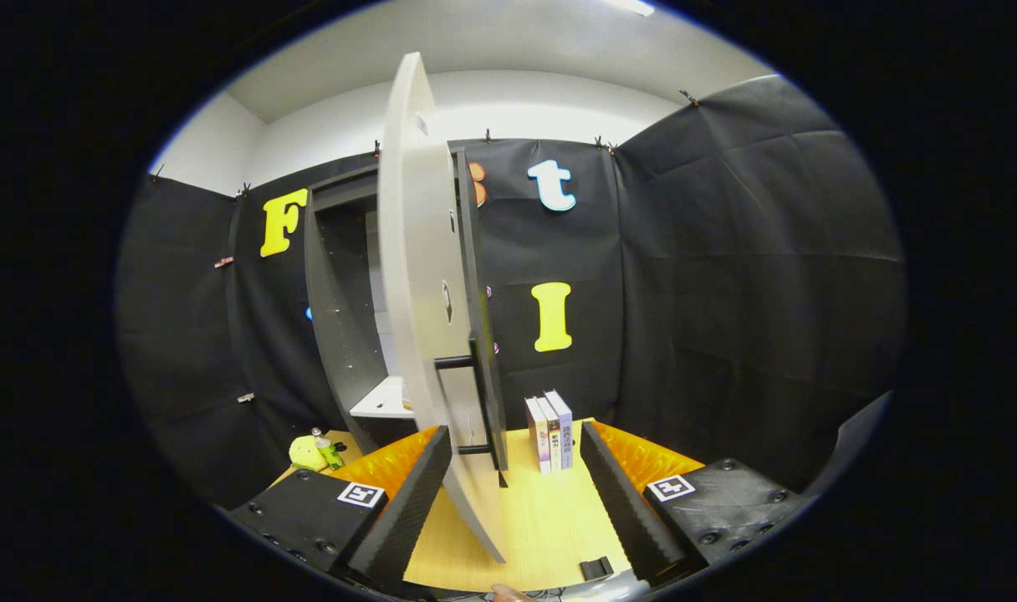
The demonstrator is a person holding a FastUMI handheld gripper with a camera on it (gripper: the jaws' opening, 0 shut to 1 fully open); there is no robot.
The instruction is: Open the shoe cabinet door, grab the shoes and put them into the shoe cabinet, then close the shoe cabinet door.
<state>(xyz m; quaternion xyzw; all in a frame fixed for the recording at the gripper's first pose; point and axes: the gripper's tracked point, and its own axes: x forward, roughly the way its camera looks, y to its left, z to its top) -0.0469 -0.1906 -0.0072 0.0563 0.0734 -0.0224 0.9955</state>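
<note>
The hand-held gripper (pixel 517 493) has its fingers spread wide and holds nothing; the lower edge of the open shoe cabinet door (pixel 421 276) hangs in the gap between them, close to the left finger but pressed by neither. Just ahead, the door's dark bar handle (pixel 475 401) stands edge-on. I judge the main risk is that the left finger clips the door edge as the gripper moves away, swinging the door partly closed or jolting the cabinet (pixel 341 309). Beyond the fingers and to the right, three upright books (pixel 550 433) stand on the tabletop (pixel 534 527) and could be toppled by a careless sweep. Off to the left lie one yellow soft toy (pixel 305 452) and one small bottle (pixel 328 450). Count: one door, one handle, one cabinet. No shoes can be counted here.
</note>
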